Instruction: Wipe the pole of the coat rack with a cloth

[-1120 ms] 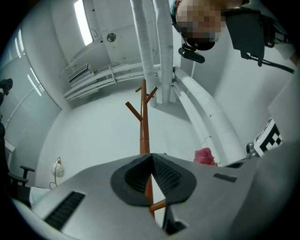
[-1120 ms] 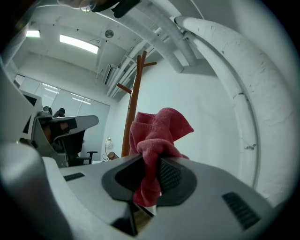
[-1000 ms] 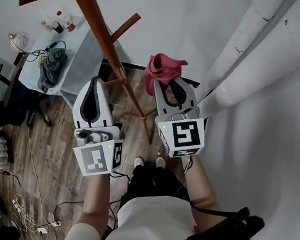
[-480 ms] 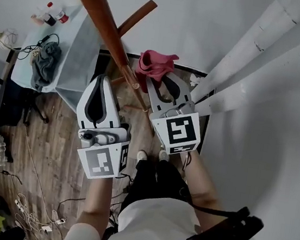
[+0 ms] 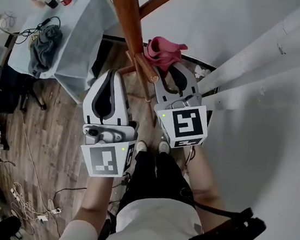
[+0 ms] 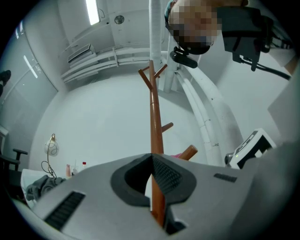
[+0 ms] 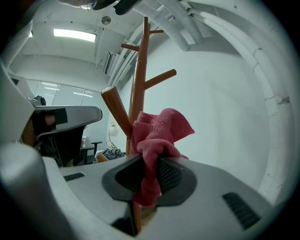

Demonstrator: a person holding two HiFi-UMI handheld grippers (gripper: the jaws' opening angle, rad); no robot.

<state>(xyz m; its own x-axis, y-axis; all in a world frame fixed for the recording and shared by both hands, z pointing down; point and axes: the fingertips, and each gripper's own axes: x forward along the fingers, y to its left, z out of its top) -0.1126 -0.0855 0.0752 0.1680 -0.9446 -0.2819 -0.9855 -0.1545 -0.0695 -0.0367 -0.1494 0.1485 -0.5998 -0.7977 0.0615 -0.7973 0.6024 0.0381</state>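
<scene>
Clamping a pink cloth of nubby terry weave, the right gripper is pinching it between its ribbed black pads. A twisted strand is passing down through the closed jaws while the bunched, crumpled bulk is billowing above the fingertips. That bulk is sitting right at the pole of the coat rack, overlapping it in the right gripper view. Whether fabric is pressing on wood cannot be told.

The pole is a smooth, round, reddish-brown wooden shaft, and a blunt-ended peg is angling off it.

The left gripper, in matte grey plastic, is sitting to the pole's left. Its jaws are meeting at the tips with nothing clamped, and the shaft is showing through the slot below them.
</scene>
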